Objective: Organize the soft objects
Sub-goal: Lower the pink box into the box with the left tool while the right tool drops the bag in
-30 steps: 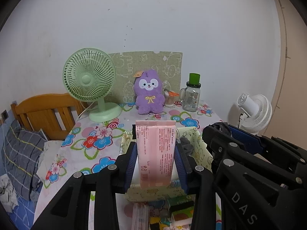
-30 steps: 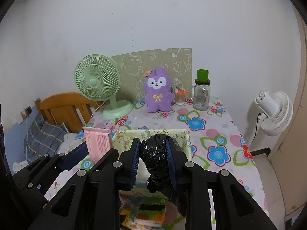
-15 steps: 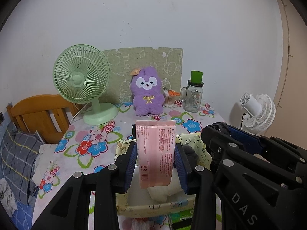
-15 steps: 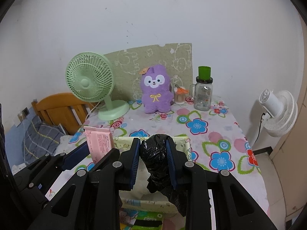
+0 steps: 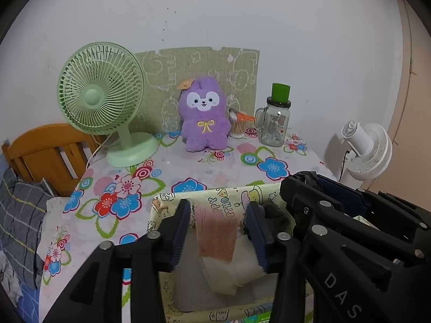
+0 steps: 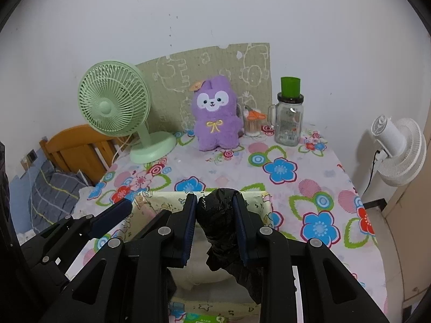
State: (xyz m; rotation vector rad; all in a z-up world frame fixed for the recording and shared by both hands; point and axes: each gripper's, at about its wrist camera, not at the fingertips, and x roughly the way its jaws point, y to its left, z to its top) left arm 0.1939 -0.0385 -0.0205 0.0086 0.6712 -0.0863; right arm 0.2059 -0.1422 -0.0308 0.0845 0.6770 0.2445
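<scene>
Flat pink plastic tissue pack [image 5: 216,235], blurred, sits tilted inside the pale-yellow cartoon-print fabric box [image 5: 161,204] at the desk's near edge, between the left gripper [image 5: 219,224] pads. Its jaws have just been opening and stand spread, with gaps on both sides of the pack. Crinkled glossy black plastic bag bundle [image 6: 216,216] hangs over the same box, pinched by the right gripper [image 6: 215,215]. White soft material lies in the box bottom. Behind, on the floral tablecloth [image 6: 282,169]: fuzzy purple plush toy [image 6: 215,115] at the far edge, round mint-green plastic fan [image 6: 114,105] at the far-left corner, clear glass mug-jar with green lid [image 6: 289,118] at the far right.
</scene>
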